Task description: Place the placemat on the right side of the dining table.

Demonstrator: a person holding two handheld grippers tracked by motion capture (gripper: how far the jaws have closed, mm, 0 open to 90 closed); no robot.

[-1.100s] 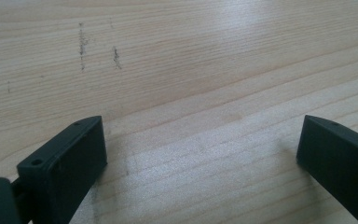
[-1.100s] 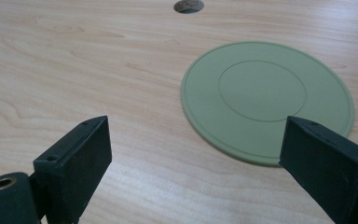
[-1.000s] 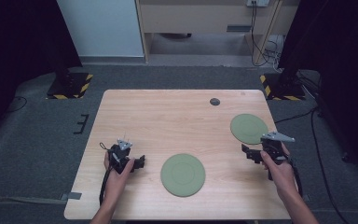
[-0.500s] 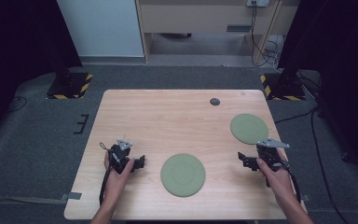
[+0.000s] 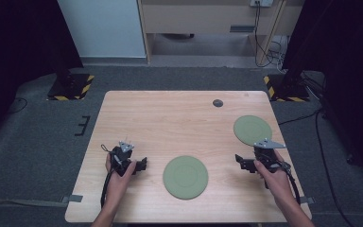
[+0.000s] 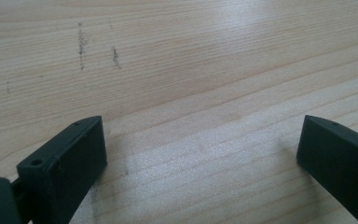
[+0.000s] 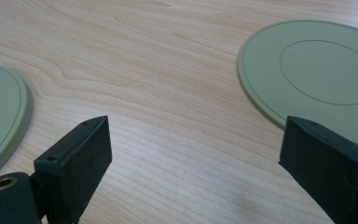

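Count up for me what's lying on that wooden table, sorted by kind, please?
Green discs: 2, one near the middle front, one at the right.
Small dark round thing near the far edge: 1; too small to tell what it is.
Hand-held grippers: 2, left and right, both open.
Total: 5

Even overhead light; pale wooden table (image 5: pixel 170 123) bright, surrounds dark. Glare at twelve o'clock in left gripper view; near jaws soft-focused.
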